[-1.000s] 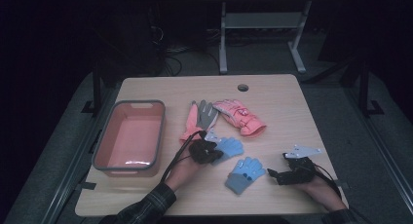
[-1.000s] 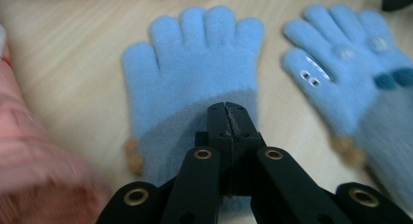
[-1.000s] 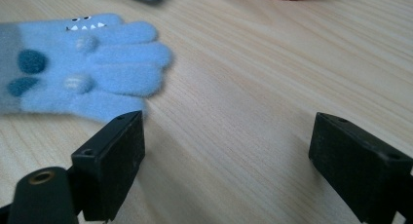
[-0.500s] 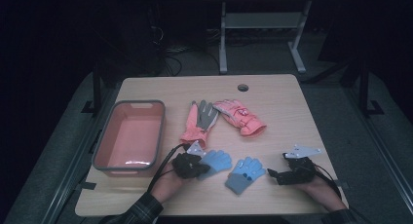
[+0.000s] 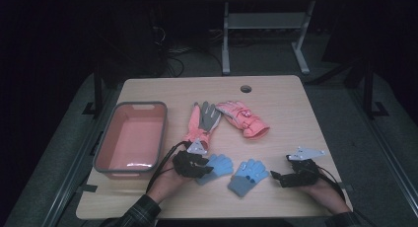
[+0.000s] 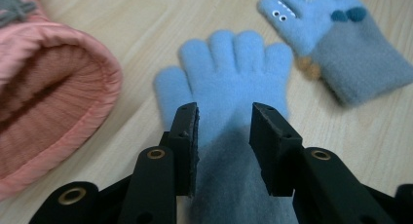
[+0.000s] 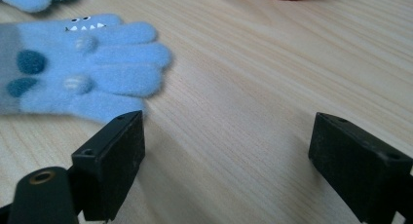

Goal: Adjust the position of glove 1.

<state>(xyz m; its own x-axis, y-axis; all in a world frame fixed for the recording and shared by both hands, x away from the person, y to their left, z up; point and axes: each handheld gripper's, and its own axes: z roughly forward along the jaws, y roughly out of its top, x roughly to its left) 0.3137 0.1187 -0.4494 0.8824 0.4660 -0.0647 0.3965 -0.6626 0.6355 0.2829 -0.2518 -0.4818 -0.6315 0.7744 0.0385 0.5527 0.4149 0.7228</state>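
We see two small light-blue knit gloves lying flat near the front edge of the wooden table (image 5: pixel 296 103). The plain blue glove (image 6: pixel 234 68) lies with its fingers spread and its grey cuff toward the person; the patterned blue glove (image 5: pixel 248 175), just beside it, carries dark blue dots, a pair of small eyes and a row of white teeth on one finger, plus a grey cuff.

The left gripper (image 6: pixel 224 124) has its jaws narrowed around the grey cuff of the plain blue glove, one jaw at each side of the fabric; we cannot tell whether they pinch it firmly. In the high view this left gripper sits over that glove's cuff end, beside the pink tray (image 5: pixel 130 135).

The right gripper (image 7: pixel 226 136) rests wide apart on bare wood, grasping nothing, with the patterned glove's fingertips near one of its jaws.

Farther back lie a pink glove with a grey palm (image 5: pixel 202 121) and a second pink glove (image 5: pixel 244 118), touching each other.

We can read no writing or brand on any item.
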